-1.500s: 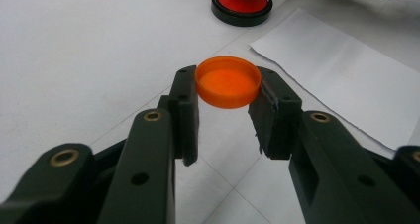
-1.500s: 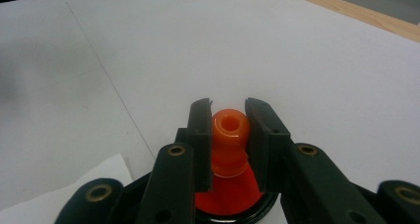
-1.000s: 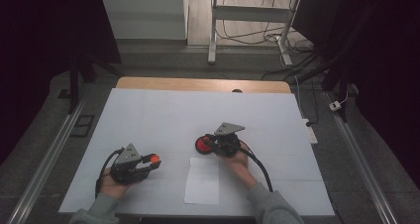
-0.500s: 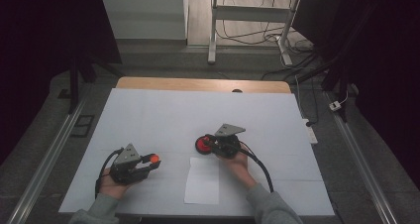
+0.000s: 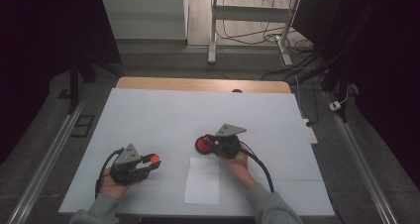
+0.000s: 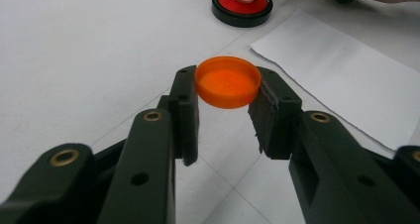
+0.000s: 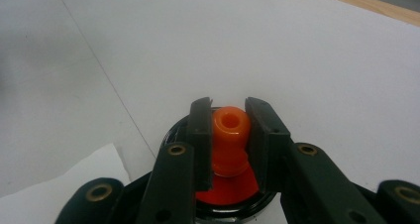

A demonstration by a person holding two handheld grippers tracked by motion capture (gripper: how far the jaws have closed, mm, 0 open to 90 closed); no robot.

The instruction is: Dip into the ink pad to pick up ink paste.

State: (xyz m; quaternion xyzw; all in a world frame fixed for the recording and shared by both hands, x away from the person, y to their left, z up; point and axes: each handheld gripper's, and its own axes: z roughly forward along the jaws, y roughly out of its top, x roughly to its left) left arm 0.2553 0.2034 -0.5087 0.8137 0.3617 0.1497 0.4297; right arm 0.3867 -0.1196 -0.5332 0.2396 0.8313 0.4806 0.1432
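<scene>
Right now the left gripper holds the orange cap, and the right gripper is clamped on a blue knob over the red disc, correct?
Not quite: the knob is orange, not blue, as the right gripper view shows. The right gripper is clamped on it over the red disc, and the left gripper holds the orange cap.

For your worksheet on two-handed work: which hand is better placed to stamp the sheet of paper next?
Probably right: the right gripper is shut on the orange stamp over its red ink pad, beside the paper. The left gripper holds the cap.

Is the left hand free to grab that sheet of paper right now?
Probably not: the left gripper's fingers are shut on an orange cap, though the sheet of paper lies unobstructed beside it.
</scene>
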